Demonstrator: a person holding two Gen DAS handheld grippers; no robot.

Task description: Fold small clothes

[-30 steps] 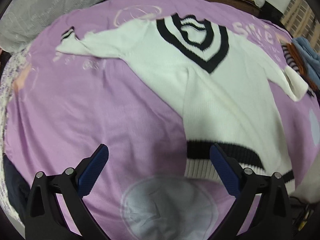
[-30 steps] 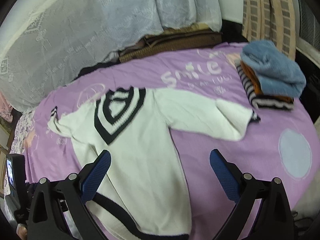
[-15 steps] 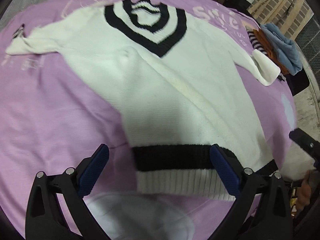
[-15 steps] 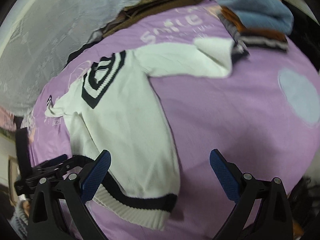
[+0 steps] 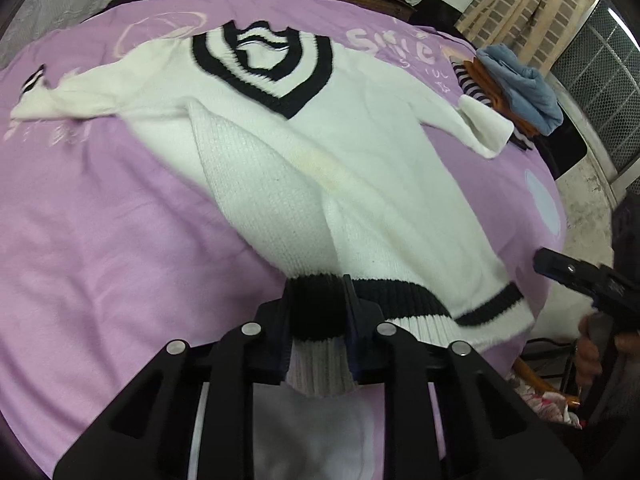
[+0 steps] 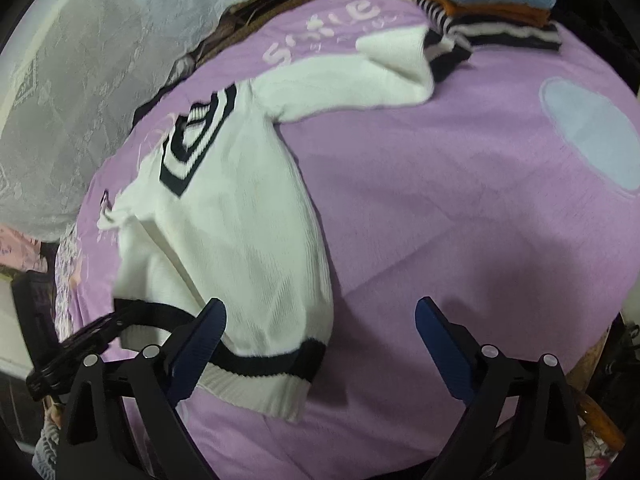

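Now | left tool [image 5: 318, 320] is clamping the hem of the white sweater [image 5: 320, 168] lying on the purple bedspread [image 5: 100, 240] | right tool [image 6: 320, 336] is hovering released over the hem's other corner | advice: be pinching both corners evenly before lifting.

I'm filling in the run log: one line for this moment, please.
left gripper: shut on sweater hem | right gripper: open, over hem's other corner | sweater: flat on purple blanket, unfolded | folded pile: far corner
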